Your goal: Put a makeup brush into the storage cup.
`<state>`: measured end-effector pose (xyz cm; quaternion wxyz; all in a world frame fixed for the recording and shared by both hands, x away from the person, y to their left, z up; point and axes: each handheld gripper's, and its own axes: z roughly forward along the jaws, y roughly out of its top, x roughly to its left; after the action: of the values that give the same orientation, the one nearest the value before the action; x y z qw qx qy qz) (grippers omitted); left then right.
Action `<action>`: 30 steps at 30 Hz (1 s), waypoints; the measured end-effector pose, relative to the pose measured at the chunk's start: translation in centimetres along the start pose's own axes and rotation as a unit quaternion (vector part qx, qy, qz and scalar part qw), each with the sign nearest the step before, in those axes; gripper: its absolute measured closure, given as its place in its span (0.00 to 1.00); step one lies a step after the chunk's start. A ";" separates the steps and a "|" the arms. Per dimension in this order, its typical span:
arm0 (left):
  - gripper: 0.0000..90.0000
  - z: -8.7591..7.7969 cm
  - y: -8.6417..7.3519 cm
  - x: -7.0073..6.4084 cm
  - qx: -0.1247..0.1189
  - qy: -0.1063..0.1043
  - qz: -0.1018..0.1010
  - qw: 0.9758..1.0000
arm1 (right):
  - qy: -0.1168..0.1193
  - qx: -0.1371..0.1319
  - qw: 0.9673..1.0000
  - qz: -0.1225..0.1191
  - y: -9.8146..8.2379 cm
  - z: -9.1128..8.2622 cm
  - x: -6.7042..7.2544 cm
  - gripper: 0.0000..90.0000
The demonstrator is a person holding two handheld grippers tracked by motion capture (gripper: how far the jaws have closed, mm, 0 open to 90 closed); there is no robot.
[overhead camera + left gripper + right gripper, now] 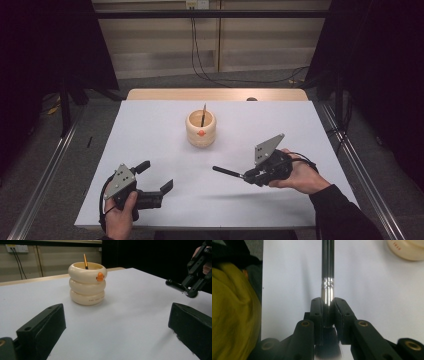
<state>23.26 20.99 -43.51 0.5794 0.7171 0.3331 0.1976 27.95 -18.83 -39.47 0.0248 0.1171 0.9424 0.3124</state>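
I'm at what looks like a lab recording station. My white table (150,130) stands between aluminium rails (45,170) on a grey floor, with black curtains (50,40) on the left and right. On the far wall, cables (200,55) hang from a power socket (196,4).

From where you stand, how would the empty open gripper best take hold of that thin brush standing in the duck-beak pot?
Probably by the bare upper handle of the thin brush, coming from above. It leans against the rim of the cream ringed pot, and just that tip clears the rim. The open left gripper would need its jaws narrowed around the slim handle, then lift along its tilt.
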 end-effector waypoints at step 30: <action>0.01 0.1 0.5 -0.2 0.000 -0.025 0.013 1.000 | 0.022 0.060 0.998 -0.007 -0.2 1.6 0.0 0.86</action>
<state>23.34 20.76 -43.08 0.5850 0.7262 0.3088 0.1871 28.07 -18.08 -40.85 -0.0006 0.1053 0.9605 0.2576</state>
